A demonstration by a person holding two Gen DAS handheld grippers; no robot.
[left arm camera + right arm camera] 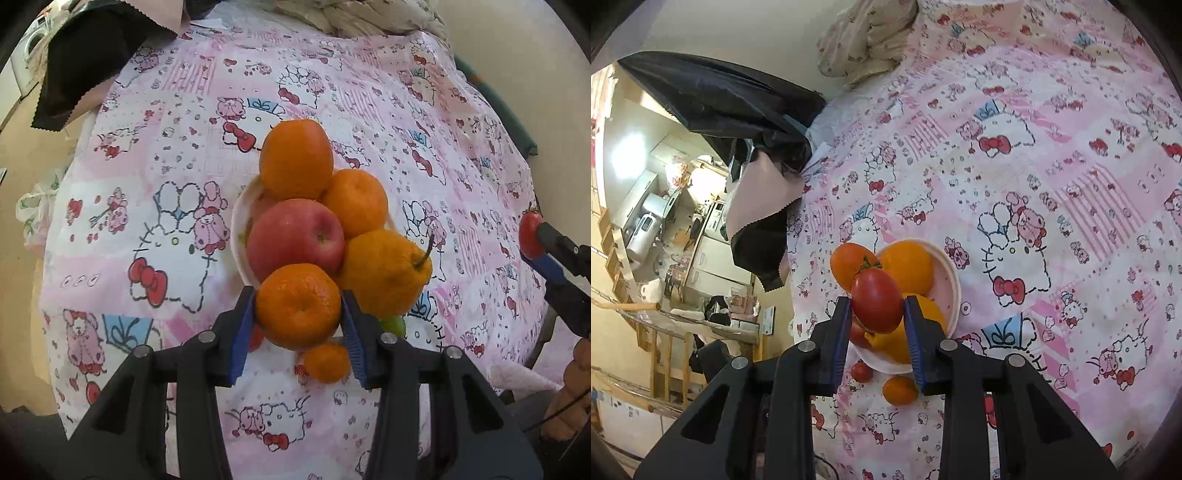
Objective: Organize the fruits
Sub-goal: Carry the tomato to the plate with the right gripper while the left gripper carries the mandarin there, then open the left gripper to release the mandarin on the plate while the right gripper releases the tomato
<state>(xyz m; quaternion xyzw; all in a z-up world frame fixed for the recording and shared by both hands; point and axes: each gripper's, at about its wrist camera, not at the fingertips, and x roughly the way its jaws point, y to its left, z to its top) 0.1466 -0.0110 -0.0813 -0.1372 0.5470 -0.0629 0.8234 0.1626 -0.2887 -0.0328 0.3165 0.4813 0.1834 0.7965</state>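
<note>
The left gripper [298, 309] tilts steeply down over the pink cartoon-print cloth [155, 206], its blue pads pinching a mandarin [298, 305] from both sides; the fruit's dimpled end faces the camera. Just beyond these tongs stands a white bowl [238, 236] heaped with a red apple [295, 236], three more oranges, and a knobbly stemmed citrus [384, 273] whose stalk points up and to the right. A smaller mandarin [327, 362] lies on the cloth below the pads.

The right gripper [877, 317] slopes down less sharply, its fingers pressed onto a red tomato [877, 299]. The tomato's long axis runs up and slightly left, its green calyx pointing away from the tongs. A small tomato [861, 371] rests on the cloth between the fingers.
</note>
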